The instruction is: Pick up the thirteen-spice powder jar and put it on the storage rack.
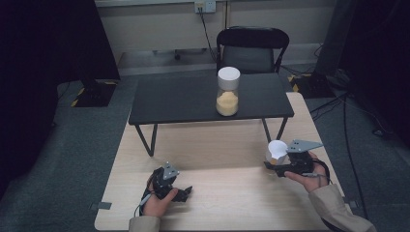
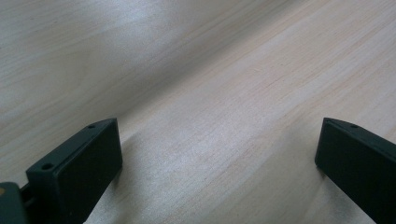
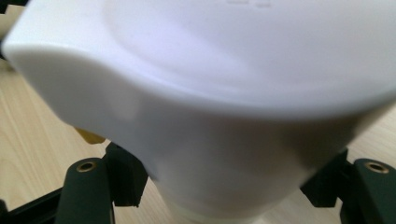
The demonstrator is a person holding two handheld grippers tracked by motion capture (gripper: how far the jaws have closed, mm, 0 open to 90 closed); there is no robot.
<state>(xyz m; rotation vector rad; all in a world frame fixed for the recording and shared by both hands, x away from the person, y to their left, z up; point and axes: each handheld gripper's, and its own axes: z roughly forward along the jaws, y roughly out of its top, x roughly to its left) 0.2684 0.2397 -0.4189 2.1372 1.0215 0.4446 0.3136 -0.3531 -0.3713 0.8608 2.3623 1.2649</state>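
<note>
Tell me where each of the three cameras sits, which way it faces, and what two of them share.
High view: above the person's side, facing forward and down on the wooden table; both forearms, left hand-held gripper and right hand-held gripper show.
Left gripper view: rides the left hand-held gripper, facing bare wood; its black jaws stand wide apart.
Right gripper view: rides the right hand-held gripper, facing the white cup between its jaws.
Shared: the high and right gripper views both show the white cup.

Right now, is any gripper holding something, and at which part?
The right gripper holds the white cup by its lower body, one jaw on each side. The left gripper is open and holds nothing.
</note>
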